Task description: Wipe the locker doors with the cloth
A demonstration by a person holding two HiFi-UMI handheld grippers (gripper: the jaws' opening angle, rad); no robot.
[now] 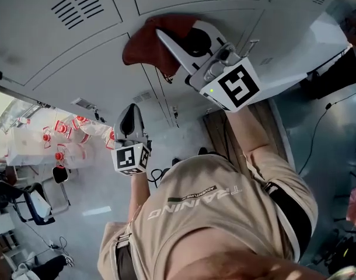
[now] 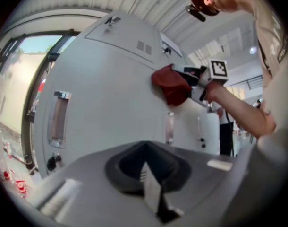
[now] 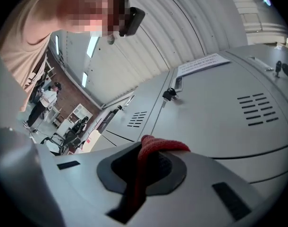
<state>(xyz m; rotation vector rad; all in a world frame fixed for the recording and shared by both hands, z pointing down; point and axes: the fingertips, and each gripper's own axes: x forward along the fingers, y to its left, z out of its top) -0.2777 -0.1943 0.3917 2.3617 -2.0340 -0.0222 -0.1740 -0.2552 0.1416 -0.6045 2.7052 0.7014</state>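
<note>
A dark red cloth (image 1: 144,46) is pressed flat against a grey locker door (image 1: 79,69), just below a vent. My right gripper (image 1: 166,39) is shut on the cloth, its jaws pointing into the door. In the right gripper view the cloth (image 3: 156,146) bunches out between the shut jaws of the right gripper (image 3: 141,174), in front of the locker door (image 3: 219,122). My left gripper (image 1: 130,111) hangs lower and apart from the lockers, shut and holding nothing. In its own view the left gripper (image 2: 148,176) faces the lockers, with the cloth (image 2: 170,85) up to the right.
Door handles (image 2: 59,119) and a key lock (image 3: 170,93) stick out from the locker fronts. Several red-capped bottles (image 1: 61,136) stand at the left, with an office chair (image 1: 26,203) and floor cables (image 1: 160,174) near the person's feet. People stand in the background (image 3: 45,98).
</note>
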